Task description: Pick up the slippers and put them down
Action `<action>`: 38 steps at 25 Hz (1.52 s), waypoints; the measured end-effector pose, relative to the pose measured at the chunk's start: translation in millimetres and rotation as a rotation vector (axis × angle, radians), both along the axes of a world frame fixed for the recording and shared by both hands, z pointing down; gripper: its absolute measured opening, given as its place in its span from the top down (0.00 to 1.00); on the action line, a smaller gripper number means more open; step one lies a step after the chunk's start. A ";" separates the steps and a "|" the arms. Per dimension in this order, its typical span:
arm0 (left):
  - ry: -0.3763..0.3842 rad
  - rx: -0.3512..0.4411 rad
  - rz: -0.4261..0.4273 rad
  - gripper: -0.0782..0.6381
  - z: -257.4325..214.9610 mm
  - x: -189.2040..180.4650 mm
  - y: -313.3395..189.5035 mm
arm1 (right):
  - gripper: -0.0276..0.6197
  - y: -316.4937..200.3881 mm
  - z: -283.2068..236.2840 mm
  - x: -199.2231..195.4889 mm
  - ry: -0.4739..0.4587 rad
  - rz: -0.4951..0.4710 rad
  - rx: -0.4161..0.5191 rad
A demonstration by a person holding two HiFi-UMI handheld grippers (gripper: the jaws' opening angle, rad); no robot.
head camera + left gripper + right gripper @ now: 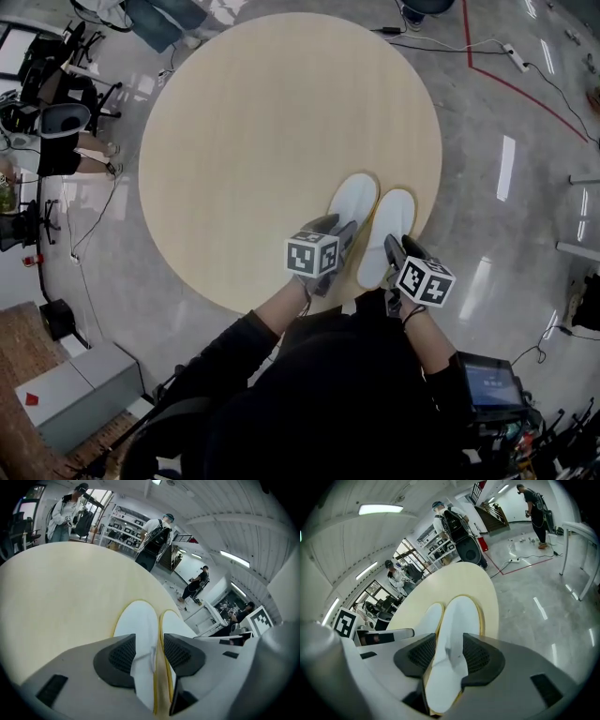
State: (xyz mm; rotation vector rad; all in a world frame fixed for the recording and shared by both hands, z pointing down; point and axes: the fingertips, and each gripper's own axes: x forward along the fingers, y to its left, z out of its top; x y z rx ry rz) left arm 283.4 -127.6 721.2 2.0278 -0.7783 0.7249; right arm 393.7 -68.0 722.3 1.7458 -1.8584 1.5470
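Two white slippers with yellow rims lie flat, side by side, on a round pale wooden desk. They sit close to its near edge with their toes pointing away from me, a pairing that gives each of my hands its own slipper within easy reach.

My left gripper slants down over the heel end of the left slipper. In the left gripper view its jaws stand apart and released. The slipper's inner edge runs up between the dark ribbed pads, bare desk shows beside that edge, and I see no squeeze on the fabric.

My right gripper mirrors this over the right slipper. In the right gripper view the jaws are likewise spread and the slipper's heel fills most of the gap. The slipper looks unpinched and flat on the desk, so I judge it is not held.

I take the steep downward slant as deliberate, since it lets the jaws straddle the soft upper instead of scraping the desk. The slippers nearly touch, so the two grippers work close together and could bump. The grey floor around the desk carries cables.
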 end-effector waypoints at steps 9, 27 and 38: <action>-0.051 -0.023 0.033 0.64 15.0 9.7 -2.4 | 0.73 -7.2 6.9 -8.4 -0.022 -0.062 -0.036; 0.128 -0.086 -0.231 0.85 5.7 -11.0 -14.8 | 0.91 -18.6 -13.4 -6.5 -0.051 -0.159 0.065; 0.306 -0.003 -0.467 0.85 -73.2 -63.4 16.3 | 0.91 -30.2 -73.8 -44.7 -0.134 -0.299 0.177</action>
